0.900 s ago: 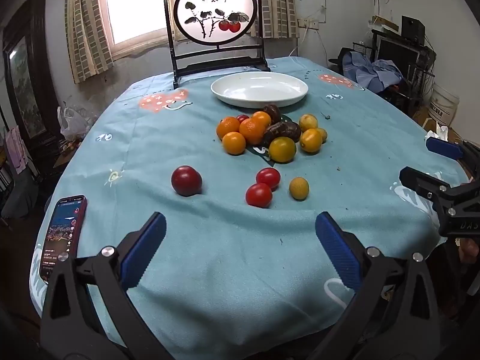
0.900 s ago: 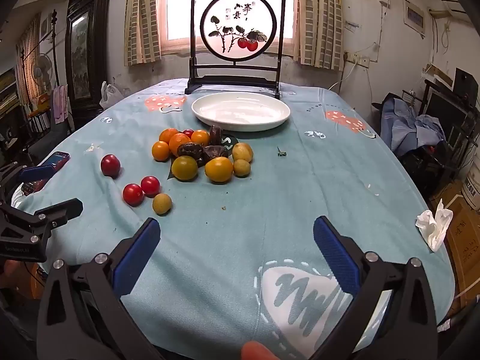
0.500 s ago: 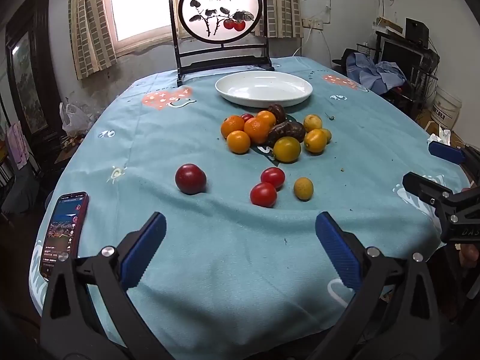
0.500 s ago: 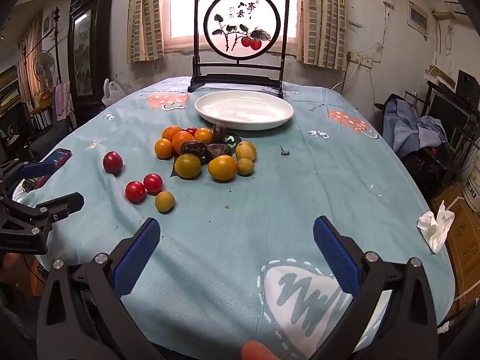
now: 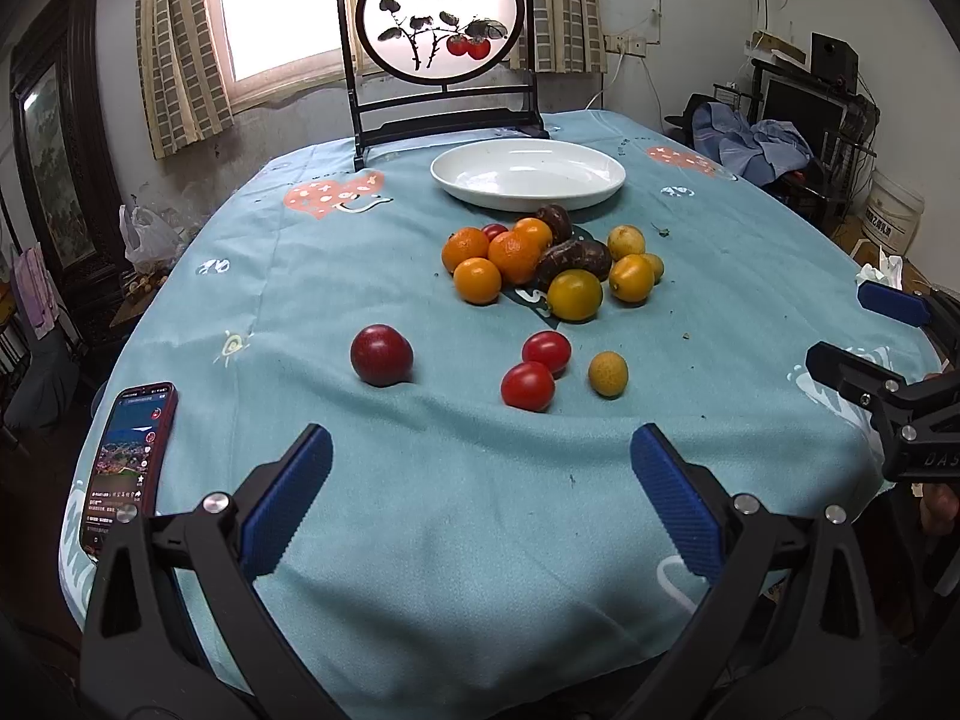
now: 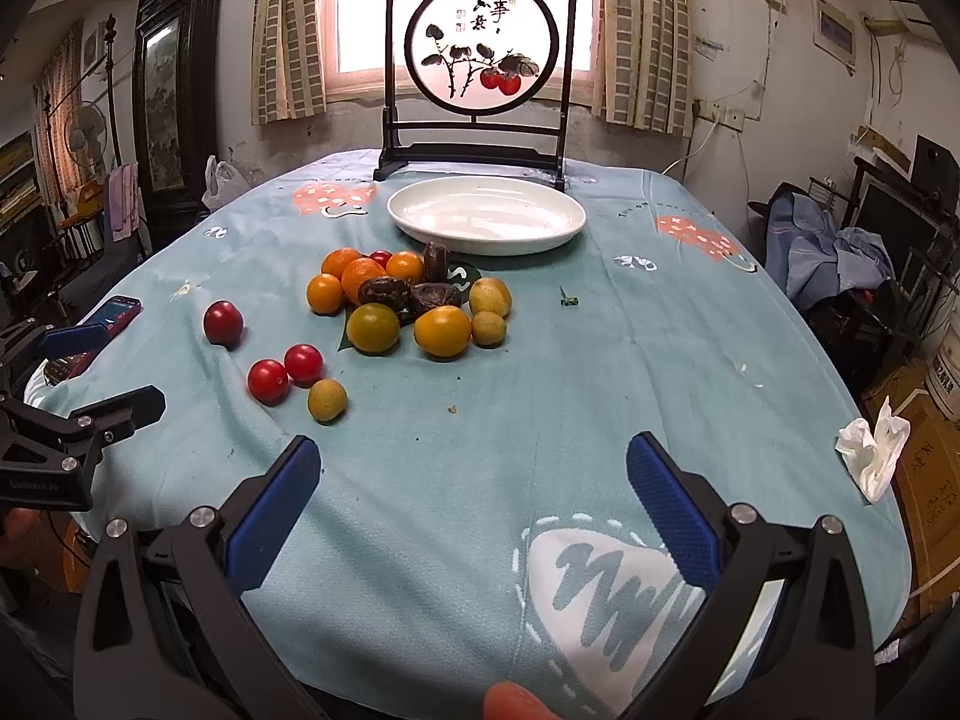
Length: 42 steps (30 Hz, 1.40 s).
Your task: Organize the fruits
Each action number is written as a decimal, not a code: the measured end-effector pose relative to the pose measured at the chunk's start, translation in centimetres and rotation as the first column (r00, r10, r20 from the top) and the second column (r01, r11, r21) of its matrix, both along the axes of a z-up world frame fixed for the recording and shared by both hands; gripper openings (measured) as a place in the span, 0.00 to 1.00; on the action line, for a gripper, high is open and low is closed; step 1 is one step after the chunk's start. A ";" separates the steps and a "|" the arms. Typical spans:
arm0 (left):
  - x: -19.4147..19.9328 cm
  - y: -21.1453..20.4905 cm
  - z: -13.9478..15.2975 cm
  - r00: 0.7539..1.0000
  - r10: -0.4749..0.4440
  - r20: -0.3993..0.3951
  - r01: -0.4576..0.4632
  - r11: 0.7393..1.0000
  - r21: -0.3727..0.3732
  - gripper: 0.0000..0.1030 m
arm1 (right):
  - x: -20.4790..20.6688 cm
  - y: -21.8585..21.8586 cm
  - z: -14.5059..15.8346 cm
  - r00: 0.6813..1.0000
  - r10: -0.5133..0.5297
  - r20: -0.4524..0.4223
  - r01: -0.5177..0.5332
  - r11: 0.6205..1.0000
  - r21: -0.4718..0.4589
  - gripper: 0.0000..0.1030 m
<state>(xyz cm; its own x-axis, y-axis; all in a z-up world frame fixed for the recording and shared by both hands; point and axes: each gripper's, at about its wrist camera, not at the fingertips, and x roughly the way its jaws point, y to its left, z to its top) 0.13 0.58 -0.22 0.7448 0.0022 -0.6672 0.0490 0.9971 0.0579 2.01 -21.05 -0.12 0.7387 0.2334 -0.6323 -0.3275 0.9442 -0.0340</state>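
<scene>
Left of the white plate (image 5: 528, 180), nearest the table edge: smartphone (image 5: 129, 462), then a dark red plum (image 5: 381, 355). In front of the plate: a heap of oranges (image 5: 477, 280), dark brown fruits (image 5: 573, 258) and yellow fruits (image 5: 575, 295), with two cherry tomatoes (image 5: 528, 386) and one small yellow fruit (image 5: 608, 374) lying loose nearer the plate-facing grippers. Left gripper (image 5: 480, 486) and right gripper (image 6: 474, 492) both spread wide, empty, over the blue tablecloth (image 6: 600, 360); a crumpled tissue (image 6: 873, 450) lies far right of the plate.
</scene>
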 end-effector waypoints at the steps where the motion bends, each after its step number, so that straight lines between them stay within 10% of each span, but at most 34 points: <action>1: 0.0 0.0 0.0 1.000 0.000 0.000 0.000 1.000 0.000 0.98 | 0.0 -0.2 0.1 1.000 0.001 -0.002 -0.001 1.000 0.001 0.99; 42: 0.0 0.0 -0.1 1.000 0.000 -0.004 0.000 1.000 0.001 0.98 | 0.1 -0.2 0.0 1.000 0.002 -0.012 -0.002 1.000 0.006 0.99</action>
